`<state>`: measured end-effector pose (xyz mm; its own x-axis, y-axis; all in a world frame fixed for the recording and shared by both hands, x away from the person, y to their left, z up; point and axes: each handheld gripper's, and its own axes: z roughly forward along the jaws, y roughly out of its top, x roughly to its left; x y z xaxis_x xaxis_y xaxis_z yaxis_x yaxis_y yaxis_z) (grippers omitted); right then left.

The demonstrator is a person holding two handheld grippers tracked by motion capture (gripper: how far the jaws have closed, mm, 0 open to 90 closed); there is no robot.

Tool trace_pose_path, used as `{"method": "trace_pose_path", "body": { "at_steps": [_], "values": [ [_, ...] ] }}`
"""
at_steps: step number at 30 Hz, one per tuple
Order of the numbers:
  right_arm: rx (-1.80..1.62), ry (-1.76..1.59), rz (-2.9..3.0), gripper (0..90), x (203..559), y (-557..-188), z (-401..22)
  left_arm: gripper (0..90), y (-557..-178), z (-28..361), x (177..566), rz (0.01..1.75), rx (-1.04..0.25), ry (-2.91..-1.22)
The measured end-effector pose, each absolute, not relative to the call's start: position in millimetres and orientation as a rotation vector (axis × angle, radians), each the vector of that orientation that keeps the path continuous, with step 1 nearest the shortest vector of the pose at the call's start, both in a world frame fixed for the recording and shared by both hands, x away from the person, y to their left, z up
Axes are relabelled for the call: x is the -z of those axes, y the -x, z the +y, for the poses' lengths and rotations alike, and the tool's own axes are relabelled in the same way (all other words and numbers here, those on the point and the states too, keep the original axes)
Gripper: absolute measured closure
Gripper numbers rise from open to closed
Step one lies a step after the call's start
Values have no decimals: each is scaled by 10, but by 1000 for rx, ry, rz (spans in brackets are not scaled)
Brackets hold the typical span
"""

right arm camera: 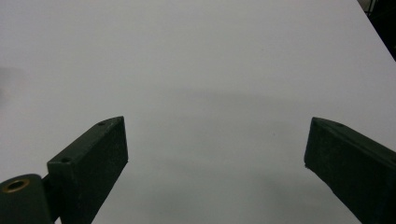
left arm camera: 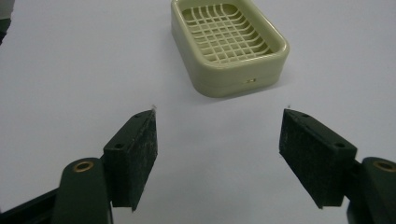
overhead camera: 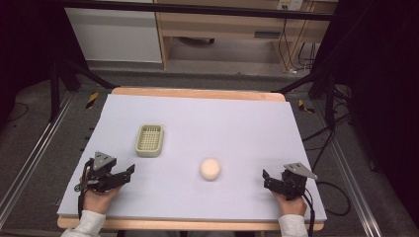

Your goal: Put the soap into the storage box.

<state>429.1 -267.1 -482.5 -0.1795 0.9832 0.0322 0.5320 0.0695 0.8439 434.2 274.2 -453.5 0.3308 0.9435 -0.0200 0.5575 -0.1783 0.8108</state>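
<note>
1. So, the left gripper (left arm camera: pixel 219 154) has its jaws spread apart with nothing but bare mat between the pads (left arm camera: pixel 142 154). They aren't touching anything.
2. Same deal on the right gripper (right arm camera: pixel 217 168): jaws wide apart, empty, just plain mat in the gap.
3. From above, the left gripper (overhead camera: pixel 109 174) sits near the front left corner of the mat (overhead camera: pixel 237 123), held in the person's left hand (overhead camera: pixel 98 200). The right gripper (overhead camera: pixel 284 181) is near the front right corner, in the right hand (overhead camera: pixel 291 203). The two are well apart, one on each side.
4. Straight ahead of the left jaws is the dish (left arm camera: pixel 228 44), a pale green slotted soap tray lying flat and empty. In the high view the dish (overhead camera: pixel 149 139) is up and to the right of the left gripper, near it but not touching.
5. The soap (overhead camera: pixel 210 169), a round cream-coloured lump, lies on the mat between the two grippers, a bit closer to the right one. It's clear of the dish, off to the dish's right and nearer the person.
6. The mat is a light lilac sheet covering a wooden table (overhead camera: pixel 197 93), whose edge peeks out at the back.
</note>
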Motion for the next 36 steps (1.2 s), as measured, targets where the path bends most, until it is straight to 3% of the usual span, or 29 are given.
{"method": "trace_pose_path", "body": {
  "at_steps": [36],
  "values": [
    [-1023,-1482,1805,53,4856,-4327,-2629,252,-4382,2414,4398,1223,-605,-1887]
  ]
}}
